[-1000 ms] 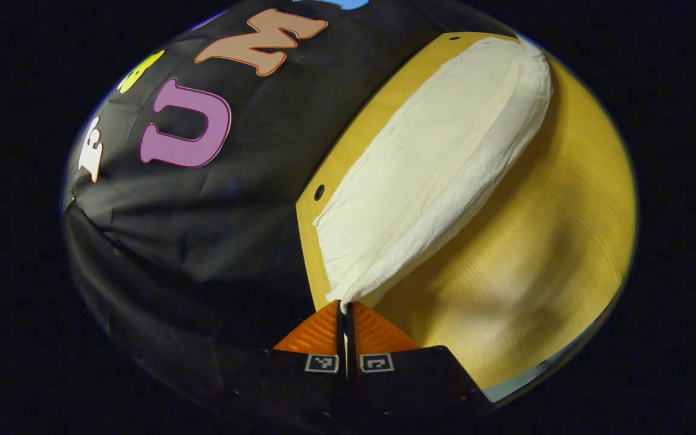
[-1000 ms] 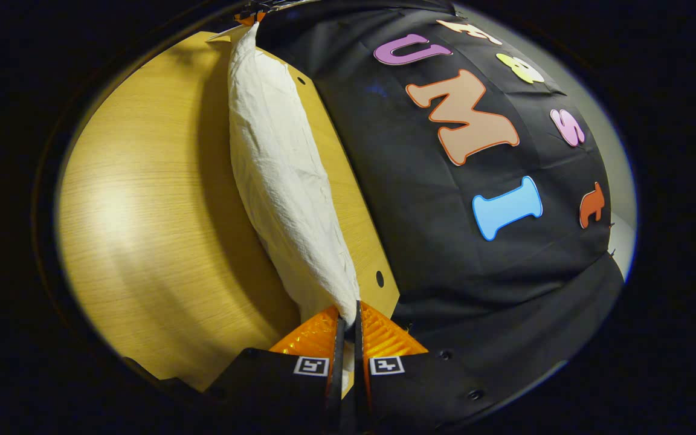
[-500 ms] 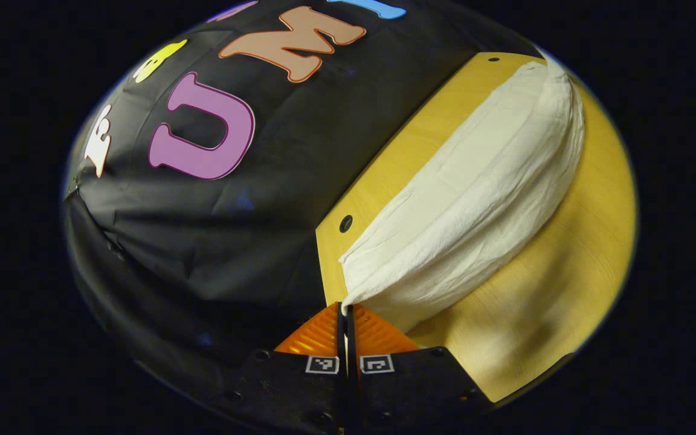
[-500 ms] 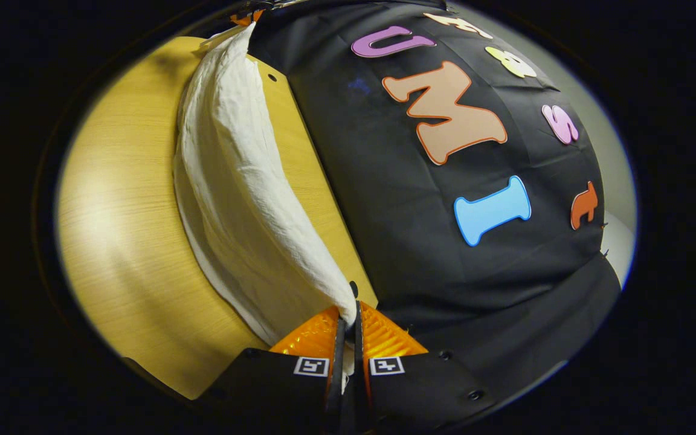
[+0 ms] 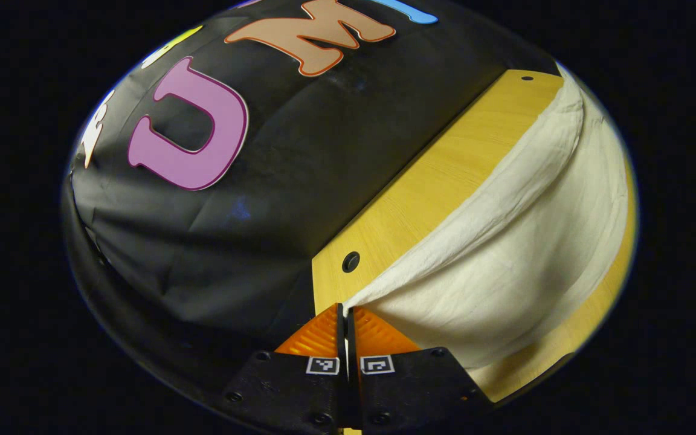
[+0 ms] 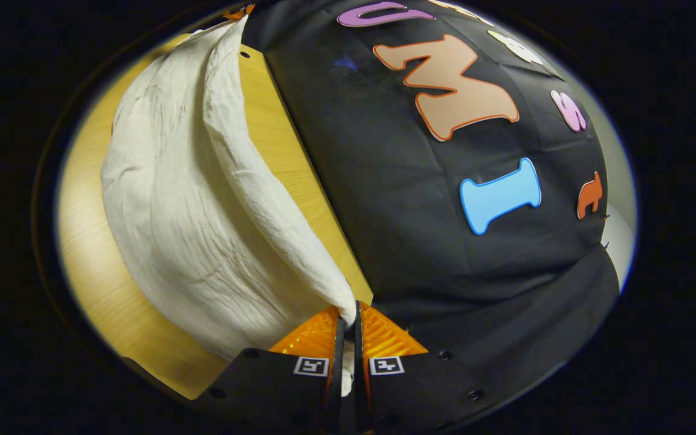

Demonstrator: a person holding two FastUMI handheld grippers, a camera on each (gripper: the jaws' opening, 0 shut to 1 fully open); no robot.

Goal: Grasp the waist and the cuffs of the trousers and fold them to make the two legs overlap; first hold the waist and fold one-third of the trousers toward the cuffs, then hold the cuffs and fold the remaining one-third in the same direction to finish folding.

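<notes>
The left claw (image 5: 345, 314) is closed tight on one end of the cream trousers (image 5: 523, 254), at bottom centre. The right claw (image 6: 346, 317) pinches the other end. The cloth sags onto the wooden counter (image 5: 432, 187).

Cream, wrinkled trousers (image 5: 505, 266) (image 6: 179, 217) sag in a curved fold, one edge lifted taut, the rest draping onto the tabletop (image 5: 432, 181).

Left gripper (image 5: 345, 311): two wedge-shaped ribbed fingers (image 5: 318, 335) on matte black angular mounts, small round screws along mount edges, one square black-and-white coded marker on each mount. Right gripper (image 6: 347, 311): same build, ribbed wedge fingers (image 6: 384, 335), black mounts, screws, paired square markers.
</notes>
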